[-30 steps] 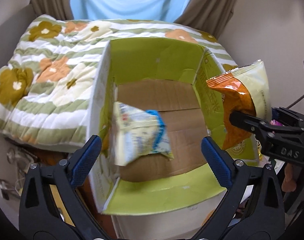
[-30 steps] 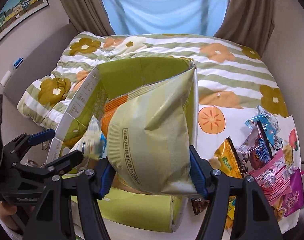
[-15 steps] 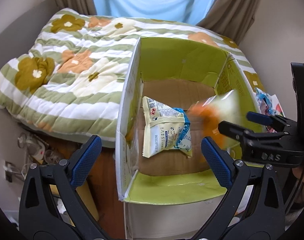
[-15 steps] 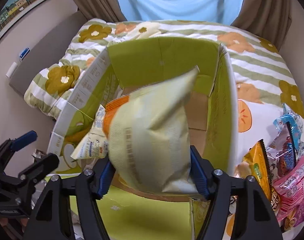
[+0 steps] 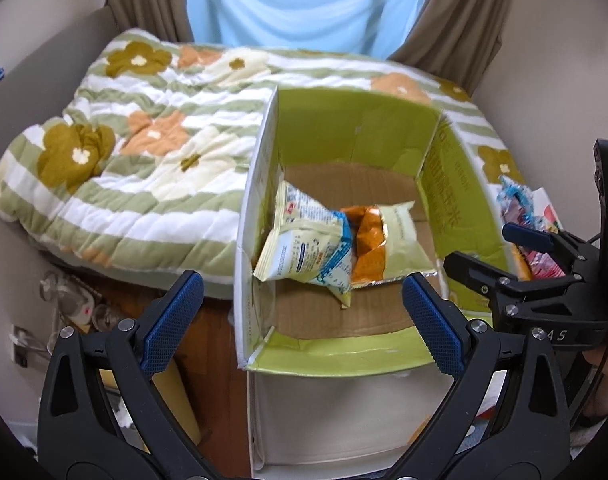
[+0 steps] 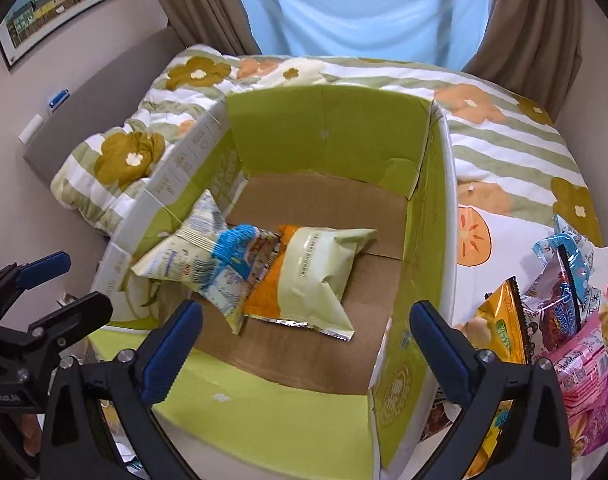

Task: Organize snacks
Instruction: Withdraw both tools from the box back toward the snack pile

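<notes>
— Bed (image 6: pixel 504 136) with a flowered quilt under the window; where are the snacks?
— Two bags (image 6: pixel 263 272) lie in the box (image 6: pixel 328 128), touching. A pile (image 6: pixel 556 304) lies right of it.
— Claws?
— Left claw (image 5: pixel 299 308) and right claw (image 6: pixel 304 340) both gape wide, holding nothing.

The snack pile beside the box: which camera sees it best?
The right wrist view: the snack pile shows several separate packets on the bed. In the left wrist view the snack pile is only a sliver behind the right gripper.
</notes>
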`<action>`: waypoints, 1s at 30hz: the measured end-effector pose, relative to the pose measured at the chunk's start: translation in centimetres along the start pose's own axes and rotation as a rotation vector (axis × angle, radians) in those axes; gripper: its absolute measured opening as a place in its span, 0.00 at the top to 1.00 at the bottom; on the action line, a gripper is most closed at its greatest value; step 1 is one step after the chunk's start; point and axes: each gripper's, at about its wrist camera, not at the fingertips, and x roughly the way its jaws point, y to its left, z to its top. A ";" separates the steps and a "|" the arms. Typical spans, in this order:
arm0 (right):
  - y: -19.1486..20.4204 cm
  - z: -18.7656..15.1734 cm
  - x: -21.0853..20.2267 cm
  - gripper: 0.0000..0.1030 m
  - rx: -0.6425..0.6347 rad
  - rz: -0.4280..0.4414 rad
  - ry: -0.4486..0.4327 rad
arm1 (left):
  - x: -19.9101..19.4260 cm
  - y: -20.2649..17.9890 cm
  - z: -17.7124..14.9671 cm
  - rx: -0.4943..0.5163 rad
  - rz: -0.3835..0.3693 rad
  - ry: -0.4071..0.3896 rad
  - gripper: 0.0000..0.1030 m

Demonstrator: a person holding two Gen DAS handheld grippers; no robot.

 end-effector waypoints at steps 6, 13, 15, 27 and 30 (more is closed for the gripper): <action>1.0 -0.8 -3.5 0.00 -0.021 -0.033 -0.067 | -3.4 -0.7 -0.2 0.025 -0.029 -0.093 0.04; 0.3 -2.3 -7.5 0.00 0.016 -0.084 -0.145 | -5.5 -3.3 -0.7 0.065 -0.108 -0.138 0.04; -0.6 -2.8 -8.8 0.00 0.033 -0.095 -0.162 | -6.0 -4.6 -1.0 0.082 -0.123 -0.148 0.04; -10.6 -7.5 -15.6 0.00 0.078 -0.169 -0.225 | -6.0 -17.7 -3.1 0.124 -0.178 -0.140 0.04; -14.0 -8.6 -16.8 0.00 0.071 -0.196 -0.211 | -5.3 -21.6 -3.9 0.126 -0.181 -0.116 0.04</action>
